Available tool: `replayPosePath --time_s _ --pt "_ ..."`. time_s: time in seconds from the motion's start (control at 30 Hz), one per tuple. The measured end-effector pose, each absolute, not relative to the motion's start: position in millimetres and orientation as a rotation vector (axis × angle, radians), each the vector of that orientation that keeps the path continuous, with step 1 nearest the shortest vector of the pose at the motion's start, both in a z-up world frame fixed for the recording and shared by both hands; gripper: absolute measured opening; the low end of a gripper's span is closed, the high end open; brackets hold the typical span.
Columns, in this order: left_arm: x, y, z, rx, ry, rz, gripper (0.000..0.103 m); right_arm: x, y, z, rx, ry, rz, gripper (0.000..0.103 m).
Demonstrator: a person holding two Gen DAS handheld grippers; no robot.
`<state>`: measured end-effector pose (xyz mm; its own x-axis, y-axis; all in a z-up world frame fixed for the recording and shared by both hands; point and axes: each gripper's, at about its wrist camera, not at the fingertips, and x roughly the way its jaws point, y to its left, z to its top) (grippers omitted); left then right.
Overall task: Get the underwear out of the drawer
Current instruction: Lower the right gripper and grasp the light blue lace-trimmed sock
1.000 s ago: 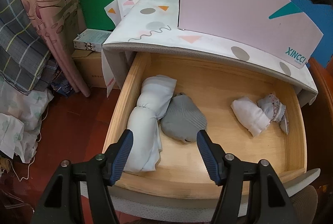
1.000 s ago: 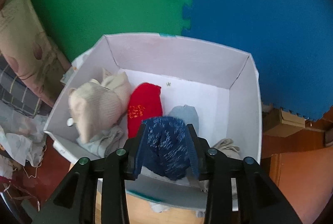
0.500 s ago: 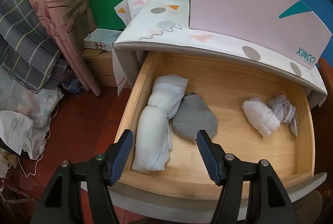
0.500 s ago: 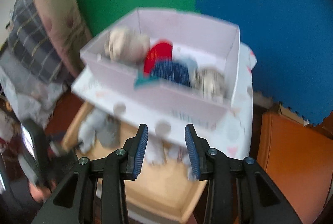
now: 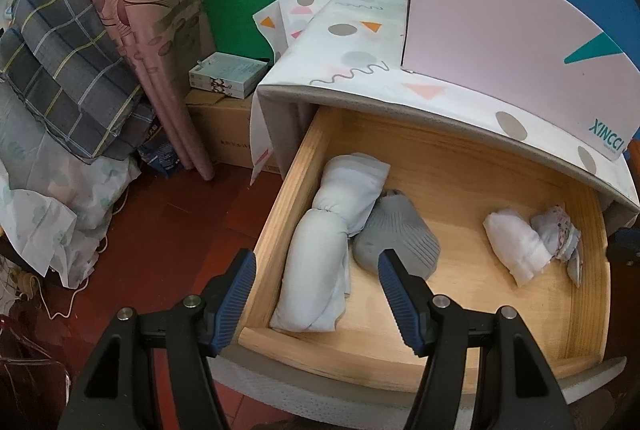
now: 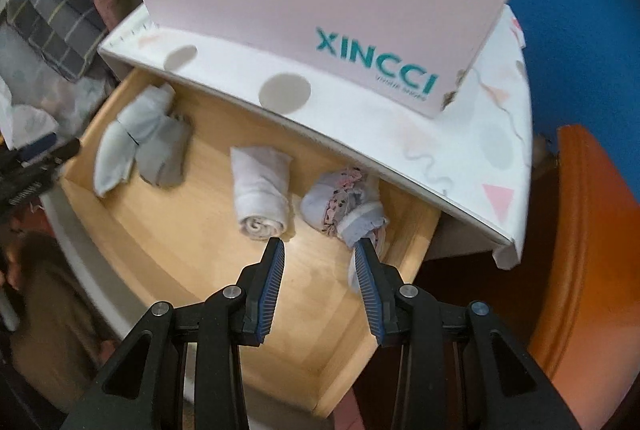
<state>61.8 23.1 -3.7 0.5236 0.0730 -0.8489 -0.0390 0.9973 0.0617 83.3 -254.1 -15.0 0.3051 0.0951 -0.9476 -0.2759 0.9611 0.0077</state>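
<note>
Right now my left gripper (image 5: 316, 266) has its jaws spread wide, nothing between them, hovering above the near left corner of the open wooden drawer (image 5: 452, 166). Just past its fingertips (image 5: 390, 262) lies a long pale blue roll (image 5: 332, 242) along the drawer's left wall, with a grey ribbed bundle (image 5: 396, 242) touching its right side. My right gripper (image 6: 319, 250) is parted too, less widely, holding nothing, over the right half of the drawer (image 6: 132, 226). Its right fingertip (image 6: 362, 254) sits right at the patterned underwear bundle (image 6: 344, 206); contact I cannot tell. Just left of that bundle is a white rolled piece (image 6: 262, 192), close beside it. The same pair shows in the left wrist view as the white rolled piece (image 5: 516, 242) and patterned bundle (image 5: 560, 234) at the drawer's right end, well apart from the blue and grey ones. All four pieces are in the drawer. Above it, the cabinet top carries a patterned cover (image 5: 360, 70) and a pink XINCCI box (image 6: 320, 2). Curtain (image 5: 136, 10) and plaid bedding (image 5: 60, 62) stand off left over red floor (image 5: 160, 238).
</note>
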Motion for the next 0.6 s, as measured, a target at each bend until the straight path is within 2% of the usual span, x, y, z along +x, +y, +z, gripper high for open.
replayPosePath --time_s 0.2,0.6 --pt "61.9 24.2 -4.2 0.03 1.022 0.064 0.065 97.2 -243.6 -56.9 -0.262 1.287 0.243 0.035" --pt "63.4 24.7 -6.3 0.024 1.033 0.061 0.065 116.3 -233.1 -97.5 -0.387 1.277 0.231 0.035"
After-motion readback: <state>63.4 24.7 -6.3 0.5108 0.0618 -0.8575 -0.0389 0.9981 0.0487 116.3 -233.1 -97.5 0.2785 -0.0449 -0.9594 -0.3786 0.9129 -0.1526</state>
